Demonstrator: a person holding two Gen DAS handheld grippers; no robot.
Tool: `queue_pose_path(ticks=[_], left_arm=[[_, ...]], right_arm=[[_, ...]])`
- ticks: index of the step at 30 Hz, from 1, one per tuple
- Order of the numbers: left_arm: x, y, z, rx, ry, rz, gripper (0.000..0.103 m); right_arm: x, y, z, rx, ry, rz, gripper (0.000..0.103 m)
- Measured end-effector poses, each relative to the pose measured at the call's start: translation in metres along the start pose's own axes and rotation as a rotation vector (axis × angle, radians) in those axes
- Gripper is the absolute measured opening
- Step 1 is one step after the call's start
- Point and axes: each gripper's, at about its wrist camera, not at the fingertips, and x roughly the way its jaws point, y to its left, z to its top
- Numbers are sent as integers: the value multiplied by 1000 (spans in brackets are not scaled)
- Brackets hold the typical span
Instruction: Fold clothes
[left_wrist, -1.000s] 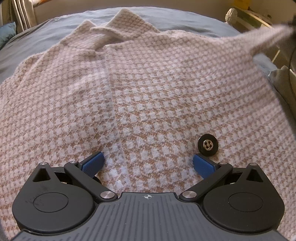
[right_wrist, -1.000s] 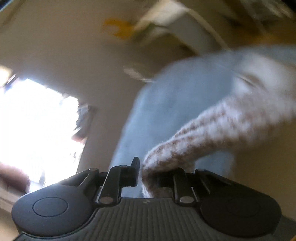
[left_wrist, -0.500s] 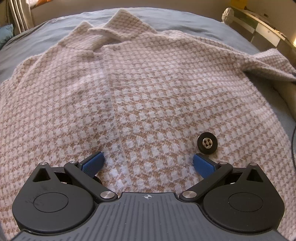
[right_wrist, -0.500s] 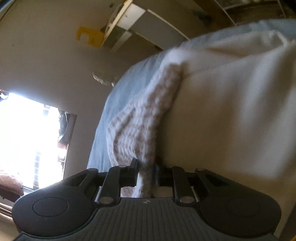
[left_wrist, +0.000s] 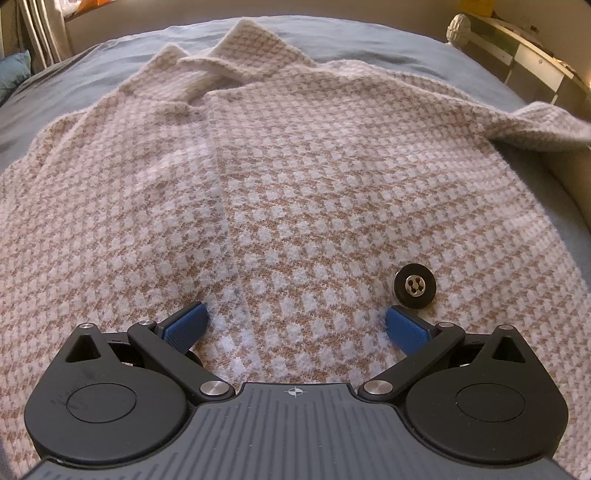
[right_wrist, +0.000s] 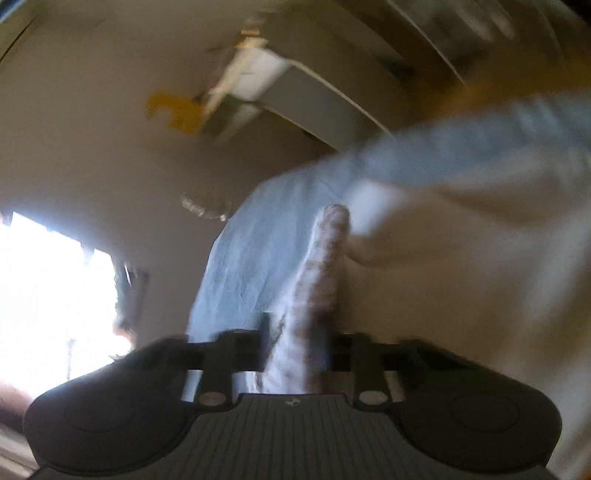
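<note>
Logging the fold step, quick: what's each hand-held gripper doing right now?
Left hand-held gripper: open, pads resting on the houndstooth jacket, gripping nothing.
Right hand-held gripper: jaws just closing, shut on the jacket's sleeve.

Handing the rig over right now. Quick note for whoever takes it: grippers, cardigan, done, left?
Left gripper: open, pressed on the checked cardigan near its black button.
Right gripper: jaws just closed further, shut on the sleeve.
Cardigan lies front up on the blue bed, collar away.
Done: nothing folded yet.
Left: fold the sleeve in, then the body.
</note>
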Motion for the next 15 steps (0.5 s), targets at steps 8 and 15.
queue_pose_path(ticks=[8, 15], left_arm=[[0, 0, -1, 0, -1, 0, 103], [0, 0, -1, 0, -1, 4, 103]], right_arm=[[-28, 19, 10, -262, -134, -155, 17], [-48, -20, 6, -77, -180, -196, 17]])
